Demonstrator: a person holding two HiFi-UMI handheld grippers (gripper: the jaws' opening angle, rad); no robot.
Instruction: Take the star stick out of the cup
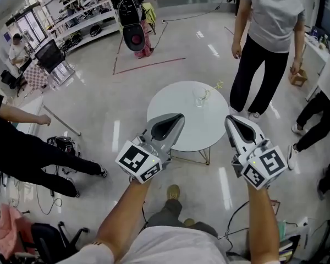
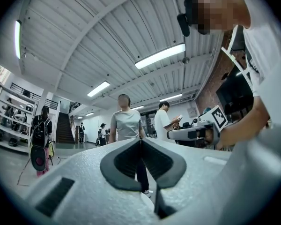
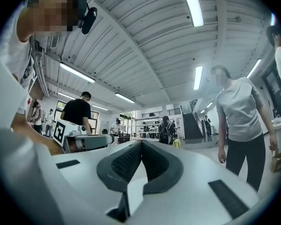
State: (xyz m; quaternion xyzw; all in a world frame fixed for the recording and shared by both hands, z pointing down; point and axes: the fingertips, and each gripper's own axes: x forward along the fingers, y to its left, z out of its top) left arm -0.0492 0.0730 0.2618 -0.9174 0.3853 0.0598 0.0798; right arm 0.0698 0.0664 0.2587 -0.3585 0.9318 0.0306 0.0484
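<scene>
A clear glass cup [image 1: 199, 97] stands near the far edge of a round white table [image 1: 176, 126] in the head view. A thin stick with a pale yellow star [image 1: 218, 84] leans out of the cup to the right. My left gripper [image 1: 179, 116] is held above the table's near left side, jaws shut and empty. My right gripper [image 1: 229, 119] hovers over the table's near right edge, also shut with nothing in it. Both are well short of the cup. The two gripper views point over the room, so neither shows the cup or the table.
A person in a grey shirt and black trousers [image 1: 268, 37] stands just beyond the table. Another person's legs [image 1: 313, 120] are at the right, and a person in black [image 1: 27, 153] is at the left. An office chair [image 1: 52, 56] and shelves [image 1: 82, 15] are far left.
</scene>
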